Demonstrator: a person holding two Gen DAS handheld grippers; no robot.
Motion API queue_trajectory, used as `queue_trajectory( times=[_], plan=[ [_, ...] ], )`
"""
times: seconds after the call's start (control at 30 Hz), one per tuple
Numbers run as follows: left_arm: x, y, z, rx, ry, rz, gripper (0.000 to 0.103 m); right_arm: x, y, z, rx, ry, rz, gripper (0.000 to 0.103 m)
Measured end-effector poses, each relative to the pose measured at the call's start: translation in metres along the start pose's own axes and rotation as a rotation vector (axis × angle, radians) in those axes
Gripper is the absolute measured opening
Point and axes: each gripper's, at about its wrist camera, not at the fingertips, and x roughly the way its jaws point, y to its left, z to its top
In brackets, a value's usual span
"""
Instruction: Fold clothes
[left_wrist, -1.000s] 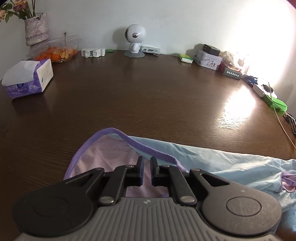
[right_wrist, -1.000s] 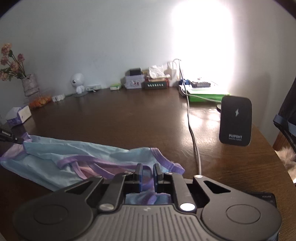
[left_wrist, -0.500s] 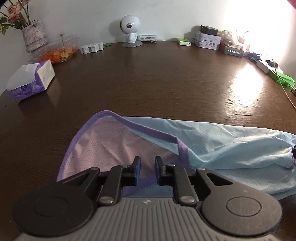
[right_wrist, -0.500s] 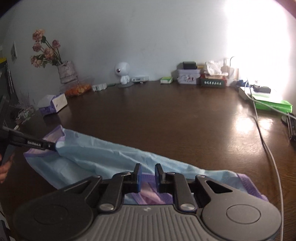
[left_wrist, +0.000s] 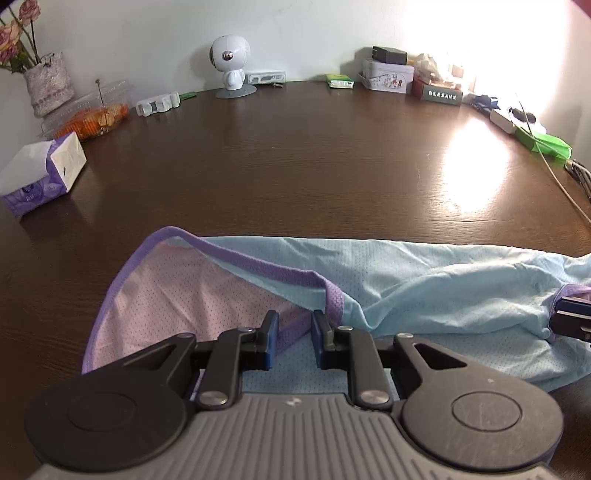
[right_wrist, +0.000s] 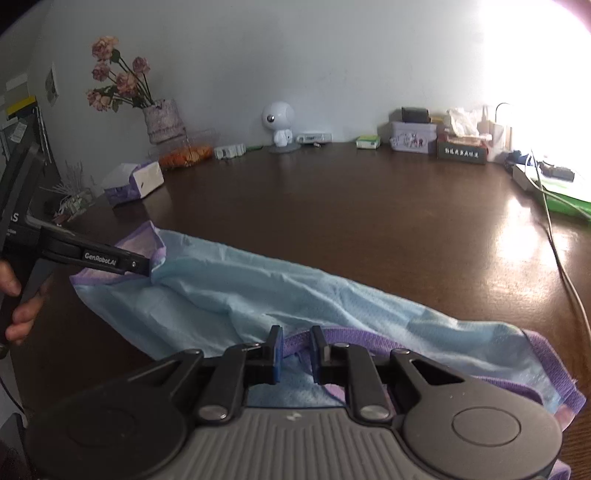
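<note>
Lying stretched across the near part of the dark brown wooden table (left_wrist: 295, 166), the light blue mesh garment with purple trim (left_wrist: 406, 280) is met at both ends — the left gripper (left_wrist: 294, 334) and right gripper (right_wrist: 295, 350) are each held narrowly parted, purple trim seen between the fingers; whether cloth is pinched cannot be told.

The tabletop (left_wrist: 295, 166) is dark wood with visible grain, polished enough to mirror window glare. The garment (left_wrist: 424, 280) is thin, matt, pale blue perforated mesh cloth with purple woven trim. Each gripper (left_wrist: 293, 338) looks like matt black plastic with shiny metal rivets on a ribbed grey body.
</note>
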Motion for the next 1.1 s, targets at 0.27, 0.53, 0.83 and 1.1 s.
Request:
queue_trajectory(
  times=[0.27, 0.53, 0.83, 1.1],
  plan=[
    [-0.012, 0.008, -0.001, -0.024, -0.029, 0.000, 0.021, -0.029, -0.004, -0.008, 0.012, -0.072, -0.004, 0.017],
    [-0.007, 0.007, -0.007, -0.008, -0.010, -0.003, 0.021, -0.039, -0.004, -0.015, 0.000, -0.085, -0.018, 0.017],
    [-0.014, 0.004, -0.003, -0.016, -0.039, -0.014, 0.021, -0.042, -0.002, -0.022, -0.011, -0.076, -0.037, 0.017],
    [-0.009, 0.007, -0.010, -0.008, -0.013, -0.001, 0.021, -0.063, -0.007, -0.030, -0.004, -0.113, -0.100, 0.017]
  ],
)
